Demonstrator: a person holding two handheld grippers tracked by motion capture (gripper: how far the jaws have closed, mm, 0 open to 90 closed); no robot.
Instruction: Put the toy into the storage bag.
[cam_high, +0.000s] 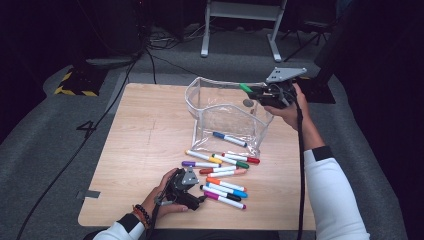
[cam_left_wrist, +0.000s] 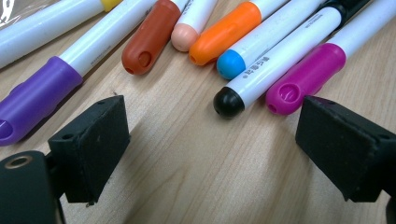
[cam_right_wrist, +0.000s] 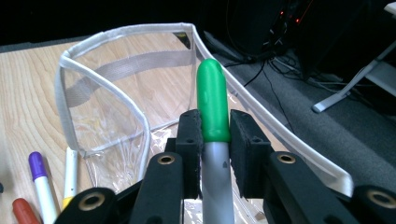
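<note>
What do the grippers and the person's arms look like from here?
Both grippers, left gripper and right gripper, are black, with square black foam pads and brass-coloured pivot rivets. Each carries a grey three-cornered plate and trails a black cable. The sleeves are white with dark cuffs; the left wrist wears a beaded bracelet.

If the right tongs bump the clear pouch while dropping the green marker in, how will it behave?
The clear pouch looks like thin film with a fabric rim, so it would probably buckle, and being light, slide on the wooden table. The green marker seems rigid.

Markers (cam_high: 220, 175) before pouch (cam_high: 227, 117) (one inside)
</note>
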